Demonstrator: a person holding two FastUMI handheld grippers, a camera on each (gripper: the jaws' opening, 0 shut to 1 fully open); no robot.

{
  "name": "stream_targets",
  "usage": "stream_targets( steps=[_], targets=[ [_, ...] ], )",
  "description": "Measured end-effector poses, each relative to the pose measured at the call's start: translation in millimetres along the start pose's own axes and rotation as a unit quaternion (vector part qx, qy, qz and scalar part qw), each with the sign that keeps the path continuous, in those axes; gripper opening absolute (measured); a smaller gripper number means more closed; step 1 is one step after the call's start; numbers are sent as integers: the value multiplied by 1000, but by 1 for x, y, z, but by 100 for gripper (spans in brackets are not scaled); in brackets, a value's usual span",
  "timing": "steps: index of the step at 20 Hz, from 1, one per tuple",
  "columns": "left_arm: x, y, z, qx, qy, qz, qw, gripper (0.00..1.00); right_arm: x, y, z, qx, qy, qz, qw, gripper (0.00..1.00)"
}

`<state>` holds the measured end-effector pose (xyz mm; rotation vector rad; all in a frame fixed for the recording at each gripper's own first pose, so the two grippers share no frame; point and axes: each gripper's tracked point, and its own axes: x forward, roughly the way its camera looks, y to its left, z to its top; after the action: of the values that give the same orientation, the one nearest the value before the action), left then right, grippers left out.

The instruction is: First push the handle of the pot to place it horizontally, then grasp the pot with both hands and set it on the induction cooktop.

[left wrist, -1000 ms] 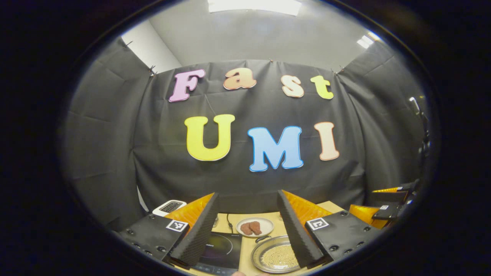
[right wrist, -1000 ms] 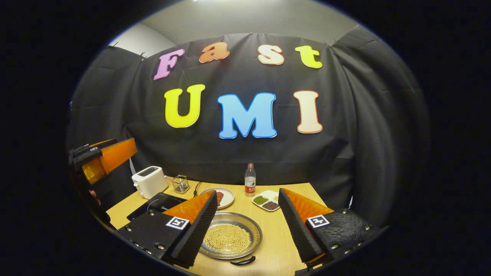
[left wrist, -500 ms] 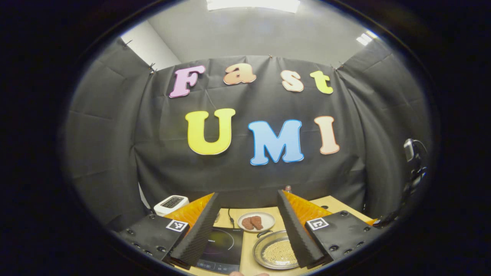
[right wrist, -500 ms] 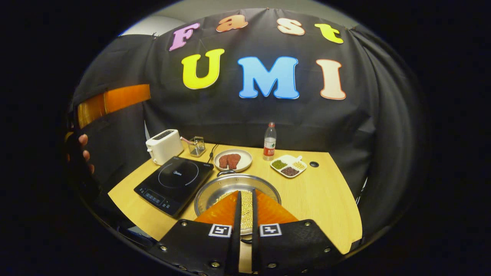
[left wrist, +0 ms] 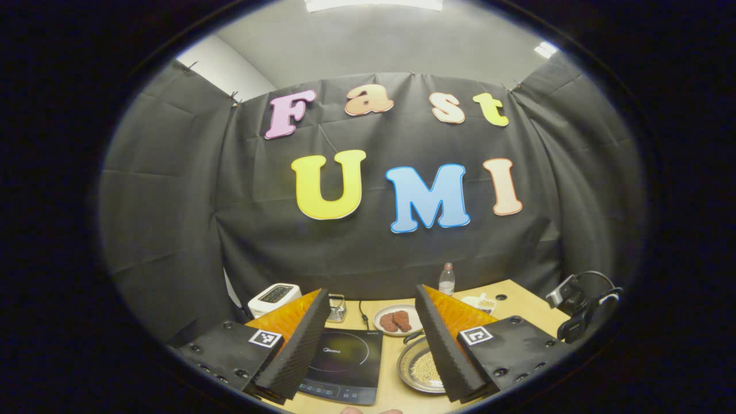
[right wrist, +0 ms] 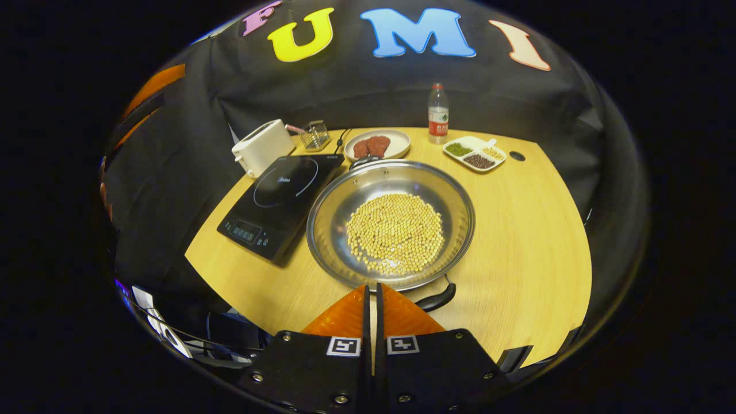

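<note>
A wide steel pot [right wrist: 397, 190] holding yellow beans sits on the wooden table [right wrist: 529, 230], right of the black induction cooktop [right wrist: 282, 201]. One black handle [right wrist: 437, 298] points toward me and the other handle [right wrist: 362, 163] points to the far side. My right gripper [right wrist: 371, 286] is shut with nothing in it, its tips hanging just over the pot's near rim, left of the near handle. In the left gripper view, my left gripper [left wrist: 372, 292] stands open and high, above the cooktop [left wrist: 345, 365] and the pot [left wrist: 422, 371].
Along the back stand a white toaster [right wrist: 261, 146], a wire basket [right wrist: 315, 135], a plate of meat [right wrist: 376, 145], a water bottle [right wrist: 438, 112] and a divided dish of beans [right wrist: 474, 154]. The table's curved front edge lies close to my right gripper.
My right gripper has shut, tipped downward and come in over the pot's near rim. My left gripper stayed open and its aim shifted a little, bringing more of the table into view.
</note>
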<state>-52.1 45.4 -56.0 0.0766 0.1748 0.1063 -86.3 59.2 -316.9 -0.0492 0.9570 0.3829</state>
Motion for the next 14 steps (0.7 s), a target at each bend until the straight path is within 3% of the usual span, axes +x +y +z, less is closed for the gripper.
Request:
stream_targets(
  steps=[3, 5, 14],
  targets=[
    [-1, 10, -10, 3, 12, 14, 1000, 93, 12, 5, -18, -1, 35, 12, 999, 3],
    [-3, 14, -12, 1, 17, 21, 1000, 100, 21, 4, -24, 6, 49, 11, 999, 2],
    [-10, 30, -18, 7, 29, 42, 999, 97, 57, -11, -42, 25, 78, -8, 997, 2]
  ],
)
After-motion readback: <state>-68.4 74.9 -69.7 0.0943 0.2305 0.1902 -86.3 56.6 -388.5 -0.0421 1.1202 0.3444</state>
